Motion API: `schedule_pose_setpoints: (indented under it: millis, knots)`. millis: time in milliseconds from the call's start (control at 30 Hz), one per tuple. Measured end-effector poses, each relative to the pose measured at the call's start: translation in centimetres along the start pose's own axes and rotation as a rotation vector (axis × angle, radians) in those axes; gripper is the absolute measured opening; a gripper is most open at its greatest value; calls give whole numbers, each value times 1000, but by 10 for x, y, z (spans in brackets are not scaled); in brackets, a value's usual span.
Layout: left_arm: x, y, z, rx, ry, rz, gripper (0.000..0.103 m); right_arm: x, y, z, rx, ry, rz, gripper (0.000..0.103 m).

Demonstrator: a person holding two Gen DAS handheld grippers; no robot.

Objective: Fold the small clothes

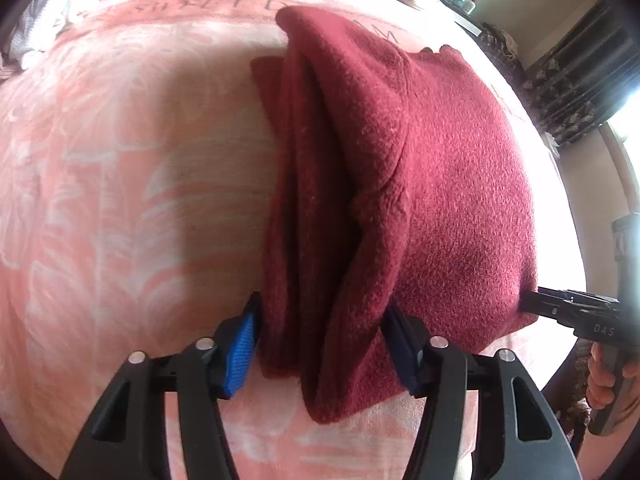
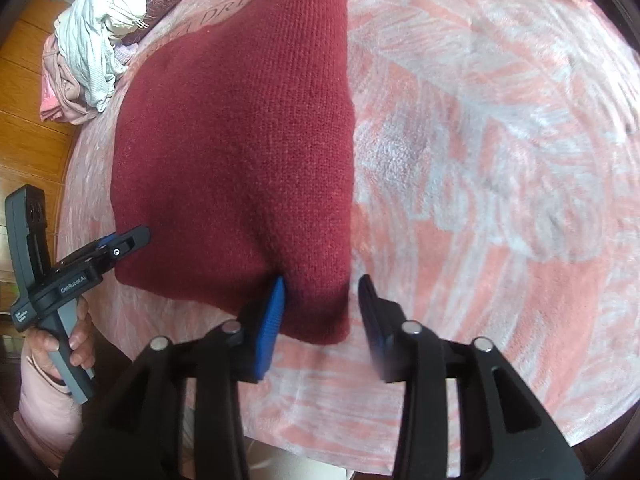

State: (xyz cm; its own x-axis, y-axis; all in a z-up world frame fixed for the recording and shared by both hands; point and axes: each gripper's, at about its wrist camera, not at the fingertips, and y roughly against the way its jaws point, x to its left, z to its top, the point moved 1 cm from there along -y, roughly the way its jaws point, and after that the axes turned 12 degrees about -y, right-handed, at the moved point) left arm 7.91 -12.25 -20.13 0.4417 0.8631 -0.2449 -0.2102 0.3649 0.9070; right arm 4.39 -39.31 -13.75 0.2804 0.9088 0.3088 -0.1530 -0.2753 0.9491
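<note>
Red and fuzzy, the folded cloth point(image 1: 440, 184) lies on a pink blanket point(image 1: 120, 160) with white leaf shapes. The blanket covers a bed.

The left gripper point(image 1: 324, 332) points down at the near edge of the cloth. Its two fingers stand on either side of a thick bunch of folds. One finger has a blue pad point(image 1: 244, 344) that touches the left side of the bunch. The other finger sits against the right side, tucked under the top layer. The fingers are partly apart, and the bunch fills the gap between them. I cannot tell if they squeeze it or only rest by it.

The right gripper point(image 2: 322, 308) points down at the other near corner of the cloth point(image 2: 240, 140). Its blue pad point(image 2: 272, 320) touches the cloth on top. Its other finger stands on the blanket point(image 2: 480, 160), just past the cloth's edge. The corner lies between the two fingers, and they are apart, not pinching it.

In the right view a hand point(image 2: 60, 344) holds the left gripper point(image 2: 128, 242) by its grey handle. A heap of pale clothes point(image 2: 92, 48) lies at the far edge of the bed, by a wood floor point(image 2: 24, 92).
</note>
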Motion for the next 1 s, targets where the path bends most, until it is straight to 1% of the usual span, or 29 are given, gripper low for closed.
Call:
schedule_pose_setpoints:
  millis: [33,67,100,133,167,200,233,300,367,400,433,500,633,700,833,1000]
  knots:
    - [-3,6,-3,-4,7,21,64,3,9,-3,-34,7,-28,58]
    - [-5,13,-5,-6,9,45,65,6,14,-7,-63,10,-53,59]
    - [-8,18,-7,-10,10,77,70,9,20,-11,-84,8,-75,65]
    - [-10,25,-9,-20,11,113,78,11,24,-13,-98,0,-89,79]
    - [-13,32,-13,-36,14,142,82,12,29,-17,-114,-6,-108,85]
    - [-15,40,-15,-58,18,165,88,14,33,-19,-132,-4,-128,90]
    - [-17,46,-17,-73,19,173,91,17,37,-23,-148,7,-152,90]
    - [-22,58,-24,-79,10,186,92,19,41,-29,-158,11,-187,91]
    - [-27,65,-28,-61,-14,226,93,19,45,-33,-171,11,-215,92]
    - [-31,68,-29,-49,-26,243,93,20,48,-36,-182,10,-224,94]
    - [-34,72,-31,-40,-38,247,93,22,51,-39,-193,11,-229,95]
    - [-42,74,-27,-40,-37,242,93,21,56,-44,-203,18,-219,95]
    - [-53,82,-30,-32,-30,226,94,23,69,-55,-214,20,-212,96]
    - [-59,84,-30,-39,-34,249,94,24,74,-58,-212,12,-207,96]
    - [-66,95,-36,-59,-41,259,94,30,85,-66,-229,0,-190,96]
    - [-66,103,-38,-75,-43,288,94,41,93,-73,-262,25,-209,96]
